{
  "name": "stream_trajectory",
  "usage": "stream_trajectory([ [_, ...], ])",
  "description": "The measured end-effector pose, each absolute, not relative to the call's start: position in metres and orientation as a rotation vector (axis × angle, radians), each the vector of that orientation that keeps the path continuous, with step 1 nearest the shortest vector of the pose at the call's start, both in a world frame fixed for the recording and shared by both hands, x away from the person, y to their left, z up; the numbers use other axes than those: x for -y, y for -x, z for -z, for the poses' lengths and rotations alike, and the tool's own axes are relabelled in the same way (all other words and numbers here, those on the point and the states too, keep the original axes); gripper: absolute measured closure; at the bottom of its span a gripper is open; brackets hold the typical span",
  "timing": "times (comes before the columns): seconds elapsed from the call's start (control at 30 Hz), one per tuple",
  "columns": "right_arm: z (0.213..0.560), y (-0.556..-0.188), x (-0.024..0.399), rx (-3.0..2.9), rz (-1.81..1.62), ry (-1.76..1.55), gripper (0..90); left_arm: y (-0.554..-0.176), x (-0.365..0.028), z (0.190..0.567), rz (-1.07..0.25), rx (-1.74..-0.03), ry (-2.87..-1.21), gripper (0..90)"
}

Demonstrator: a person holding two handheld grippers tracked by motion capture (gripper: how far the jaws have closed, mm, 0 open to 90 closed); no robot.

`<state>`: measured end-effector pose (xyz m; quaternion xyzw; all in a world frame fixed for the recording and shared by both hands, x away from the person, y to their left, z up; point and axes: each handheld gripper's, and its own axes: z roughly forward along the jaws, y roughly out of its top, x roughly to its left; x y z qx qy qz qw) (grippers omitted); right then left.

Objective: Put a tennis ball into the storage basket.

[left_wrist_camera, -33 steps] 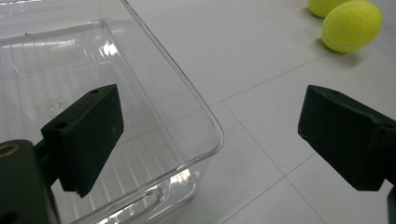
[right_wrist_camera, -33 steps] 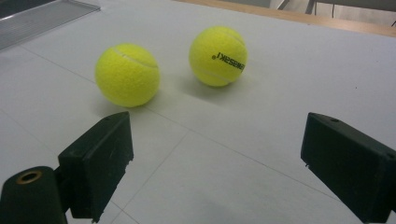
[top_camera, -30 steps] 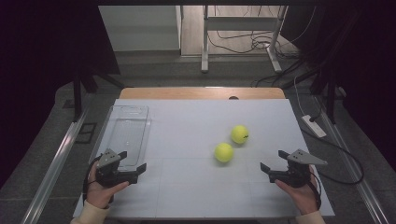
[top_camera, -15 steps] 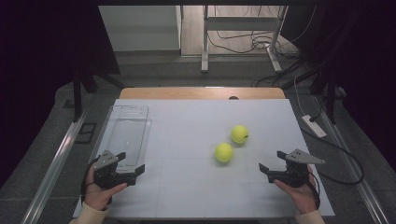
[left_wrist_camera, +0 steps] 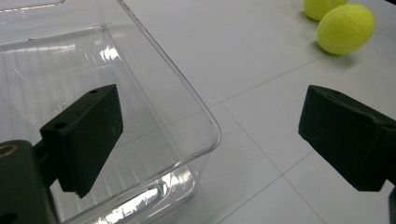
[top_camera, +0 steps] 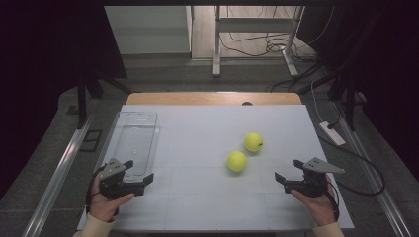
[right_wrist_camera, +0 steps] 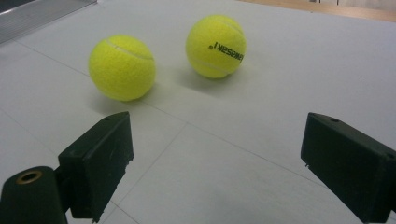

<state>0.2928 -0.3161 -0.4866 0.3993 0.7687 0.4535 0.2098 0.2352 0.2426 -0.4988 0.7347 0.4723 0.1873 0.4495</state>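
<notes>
both pairs of jaws stand wide apart with nothing between them. in the high view the left gripper point(top_camera: 132, 177) sits at the near left of the white table point(top_camera: 197, 128), held in the person's left hand point(top_camera: 106, 202), and its tips lie at the near end of the clear plastic bin point(top_camera: 134, 143). the left gripper view has one black jaw in front of the bin's rounded near corner point(left_wrist_camera: 205, 135) and the other over bare table. whether that jaw touches the bin wall is hard to tell through the clear plastic.

the right gripper point(top_camera: 291, 174) sits at the near right of the table in the right hand point(top_camera: 316, 202), pointing in toward the middle. ahead of it lie two yellow tennis balls, apart from the jaws. the nearer ball point(top_camera: 237, 161) rests near the table's middle, and the farther ball point(top_camera: 253, 142) sits just beside it, slightly further back and right. in the right gripper view the nearer ball point(right_wrist_camera: 122, 67) shows a white seam and the farther ball point(right_wrist_camera: 215, 45) carries black lettering. the two seem to have a small gap between them. both balls are on the table, well apart from the bin.
</notes>
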Motion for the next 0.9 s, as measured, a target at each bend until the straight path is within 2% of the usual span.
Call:
stream_trajectory([
  [0.9,0.487,-0.293,0.314,-2.145,-1.268,-1.101,9.8,-0.241,-0.226,0.481,-0.484,-1.137,-1.836,6.7],
])
